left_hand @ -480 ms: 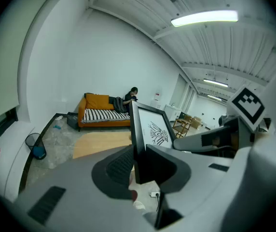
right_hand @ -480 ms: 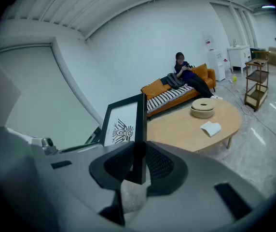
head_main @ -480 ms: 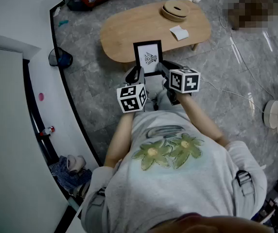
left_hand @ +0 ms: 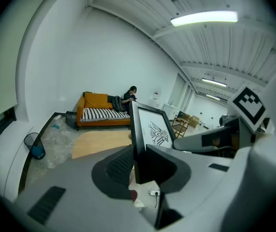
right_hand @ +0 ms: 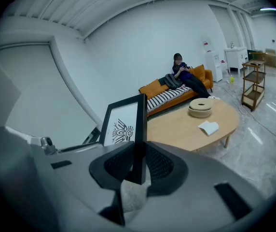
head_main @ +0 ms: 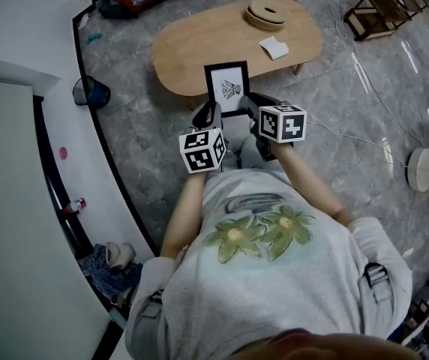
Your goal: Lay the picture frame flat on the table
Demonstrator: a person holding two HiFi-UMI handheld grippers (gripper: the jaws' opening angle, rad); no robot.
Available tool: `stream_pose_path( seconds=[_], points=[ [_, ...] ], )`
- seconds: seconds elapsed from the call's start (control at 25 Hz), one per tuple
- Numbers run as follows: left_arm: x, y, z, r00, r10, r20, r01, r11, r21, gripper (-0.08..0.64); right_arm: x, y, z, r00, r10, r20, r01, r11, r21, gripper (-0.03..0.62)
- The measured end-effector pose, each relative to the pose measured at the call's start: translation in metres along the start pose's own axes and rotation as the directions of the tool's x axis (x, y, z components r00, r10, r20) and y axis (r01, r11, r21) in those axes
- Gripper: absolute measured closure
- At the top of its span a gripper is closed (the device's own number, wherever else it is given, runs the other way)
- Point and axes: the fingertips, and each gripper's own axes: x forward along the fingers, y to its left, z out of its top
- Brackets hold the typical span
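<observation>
A black picture frame (head_main: 228, 88) with a white mat and a small black drawing is held upright in the air, over the near edge of the oval wooden table (head_main: 199, 43). My left gripper (head_main: 213, 115) is shut on the frame's left side (left_hand: 137, 144). My right gripper (head_main: 252, 109) is shut on the frame's right side (right_hand: 139, 139). In both gripper views the frame's edge stands clamped between the ribbed pads. The frame's lower edge is hidden behind the grippers in the head view.
On the table lie a round wooden bowl (head_main: 268, 12) and a white folded paper (head_main: 274, 48) at the far right. An orange sofa (right_hand: 176, 93) with a seated person stands beyond the table. A wooden shelf cart (head_main: 379, 6) stands right. A dark basket (head_main: 92, 93) sits left on the floor.
</observation>
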Motion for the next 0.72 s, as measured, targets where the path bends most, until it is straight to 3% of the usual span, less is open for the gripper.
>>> stream_pose_path(
  seconds=[0.24,0.72],
  points=[
    [0.011,0.0,0.0,1.0,-0.016,-0.019,0.016,1.0,0.0,0.468,0.005,-0.008,0.002,1.0,-0.014,-0.002,0.014,1.0,0.011,0.508],
    [0.075,0.019,0.029,0.998,-0.016,-0.066,0.015,1.0,-0.018,0.468,0.054,-0.036,0.046,1.0,-0.015,0.004,0.015,1.0,0.019,0.506]
  ],
)
